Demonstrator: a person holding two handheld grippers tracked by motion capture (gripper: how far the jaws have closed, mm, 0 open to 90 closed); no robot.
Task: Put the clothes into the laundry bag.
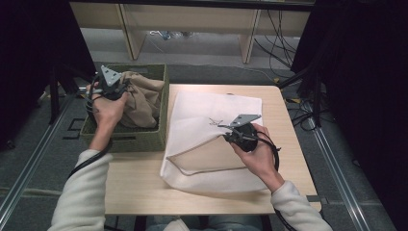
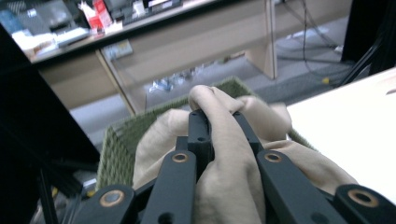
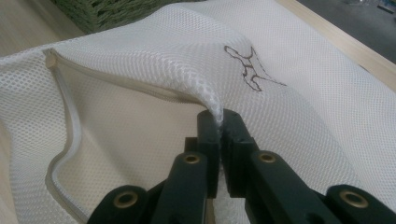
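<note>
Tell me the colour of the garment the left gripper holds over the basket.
Beige, a plain tan garment with no pattern; the left gripper view shows it best.

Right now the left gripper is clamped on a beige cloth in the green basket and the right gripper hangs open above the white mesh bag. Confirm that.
Not quite. The right gripper is shut, pinching a fold of the white mesh bag, as the right gripper view shows. The left gripper does clamp the beige cloth over the green basket.
</note>
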